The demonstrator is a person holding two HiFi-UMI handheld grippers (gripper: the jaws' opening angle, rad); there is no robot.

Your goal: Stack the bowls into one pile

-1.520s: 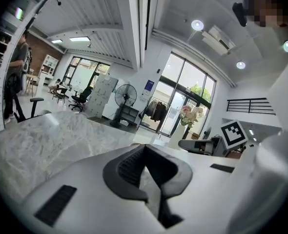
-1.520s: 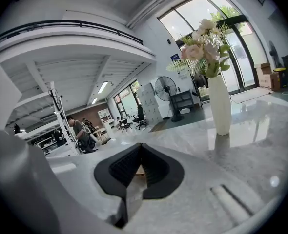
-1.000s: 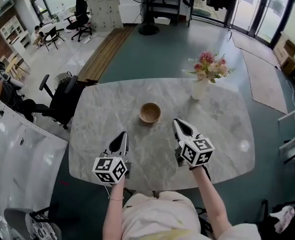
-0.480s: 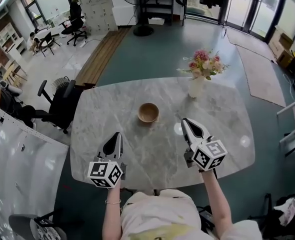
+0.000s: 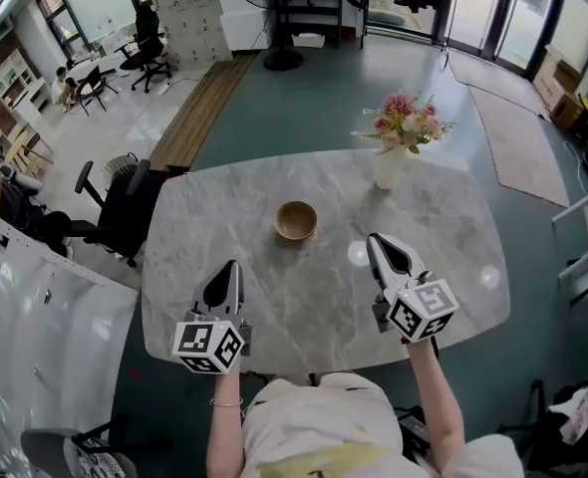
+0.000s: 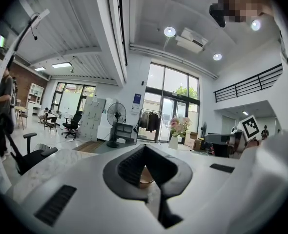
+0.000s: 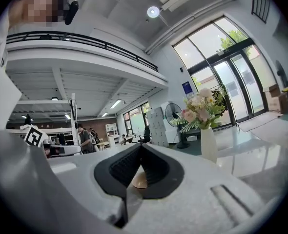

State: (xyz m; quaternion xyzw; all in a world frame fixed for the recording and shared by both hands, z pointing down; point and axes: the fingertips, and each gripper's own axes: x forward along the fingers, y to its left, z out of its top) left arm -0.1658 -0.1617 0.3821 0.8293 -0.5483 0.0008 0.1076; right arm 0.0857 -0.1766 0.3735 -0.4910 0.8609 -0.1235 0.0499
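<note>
Nearest us, over the near edge of the grey marble desk, the left gripper and right gripper hover apart, each with its jaws pressed together on nothing. Beyond and between them, mid-desk, sits the wooden bowl: round, matte and thick-rimmed. We can't tell whether others are nested inside it. We judge it light, stiff and hardly fragile, though it may slide on the polished stone, so we'd pinch its rim, one jaw inside and one outside. Farther right stands a white vase of pink flowers, likely tippy.
</note>
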